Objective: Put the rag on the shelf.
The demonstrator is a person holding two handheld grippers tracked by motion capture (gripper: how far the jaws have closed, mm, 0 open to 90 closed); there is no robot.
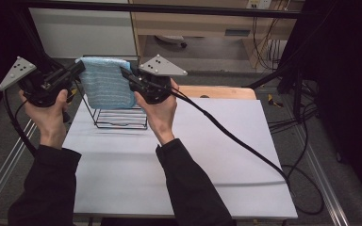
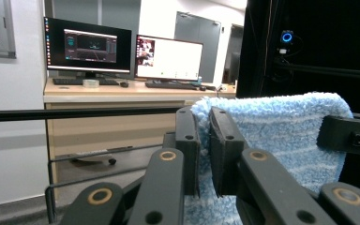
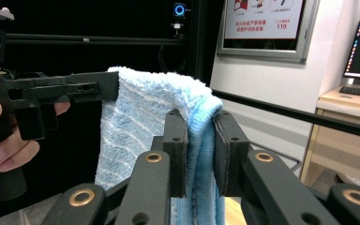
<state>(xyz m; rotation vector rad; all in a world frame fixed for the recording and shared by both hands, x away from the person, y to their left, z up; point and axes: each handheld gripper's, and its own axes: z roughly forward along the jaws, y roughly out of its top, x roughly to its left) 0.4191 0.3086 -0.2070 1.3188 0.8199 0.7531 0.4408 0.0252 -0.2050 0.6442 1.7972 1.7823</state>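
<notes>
Jaws of the left gripper point(image 2: 205, 140) and the right gripper point(image 3: 201, 145) each pinch a top corner of the fluffy, ribbed light-blue towel point(image 1: 104, 82), which hangs flat between them. It's held above the thin black wire rack point(image 1: 120, 117) at the far left of the smooth white table point(image 1: 207, 155); bare tabletop lies to the right and nearer the person.

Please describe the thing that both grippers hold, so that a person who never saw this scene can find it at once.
On the white table, at its far left, stands a black wire rack. Above it hangs a light blue towel, pinched at its top corners by the left gripper and the right gripper. It is the only soft, fluffy blue thing here.
</notes>
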